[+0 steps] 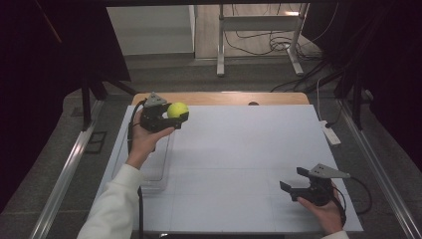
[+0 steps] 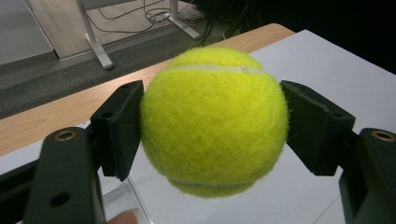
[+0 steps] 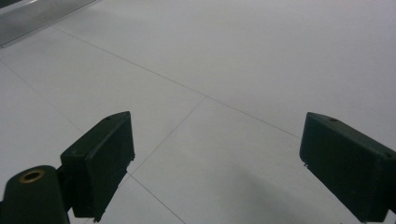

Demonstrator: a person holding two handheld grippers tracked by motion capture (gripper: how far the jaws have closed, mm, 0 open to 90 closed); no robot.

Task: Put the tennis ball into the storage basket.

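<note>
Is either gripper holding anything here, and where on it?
The left gripper clamps the tennis ball across its middle, one pad on each side. The right gripper is open and empty.

— What do I have on my left gripper (image 1: pixel 171 118)?
— Black body, grey three-cornered plate on top, black cable trailing toward six o'clock beside my white sleeve (image 1: pixel 113 206).
— And my right gripper (image 1: pixel 293 183)?
— Same black build, blocky pads (image 3: pixel 100 161), a brass-ringed hole at seven o'clock.
</note>
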